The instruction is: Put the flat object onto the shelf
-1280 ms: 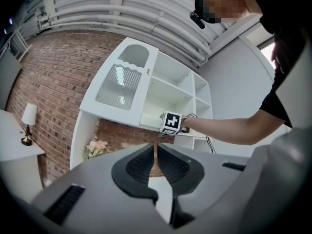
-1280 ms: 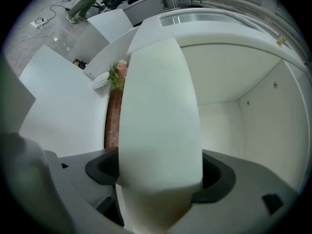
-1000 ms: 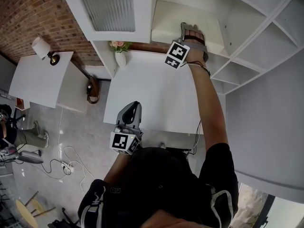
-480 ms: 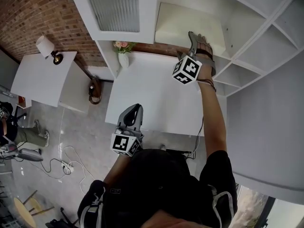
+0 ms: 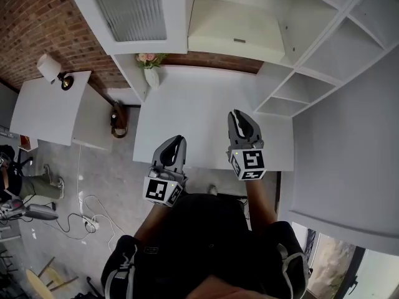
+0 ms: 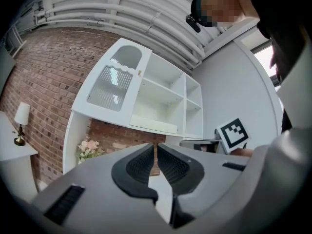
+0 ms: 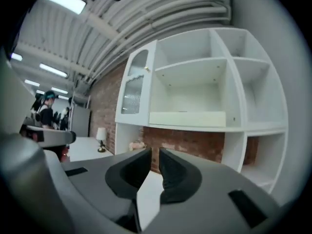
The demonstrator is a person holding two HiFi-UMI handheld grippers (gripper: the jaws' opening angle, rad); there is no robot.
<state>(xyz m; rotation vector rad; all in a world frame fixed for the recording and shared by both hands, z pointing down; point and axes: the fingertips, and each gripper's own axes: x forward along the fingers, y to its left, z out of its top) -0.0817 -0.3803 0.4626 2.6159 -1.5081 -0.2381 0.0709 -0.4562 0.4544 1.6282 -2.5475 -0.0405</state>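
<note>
The flat object (image 5: pixel 235 31) is a cream slab lying on the white shelf (image 5: pixel 302 27) above the table; it also shows in the left gripper view (image 6: pixel 153 125) and the right gripper view (image 7: pixel 187 118). My right gripper (image 5: pixel 239 118) hangs over the table's near half, far back from the shelf. Its jaws have just been closing and hold nothing (image 7: pixel 155 152). My left gripper (image 5: pixel 177 141) sits by the table's front edge, jaws nearly touching with nothing between them (image 6: pixel 156 147).
A white table (image 5: pixel 199 98) stands under the shelf unit against a brick wall. A vase of flowers (image 5: pixel 151 67) sits at its back left corner. A glass-door cabinet (image 5: pixel 134 8) is to the left. A lamp (image 5: pixel 53 67) stands on a side table. Cables (image 5: pixel 87 213) lie on the floor.
My right gripper has drawn back from the shelf to above the table's near half and rolled upright. The flat object stays on the shelf. The left gripper has hardly moved.
</note>
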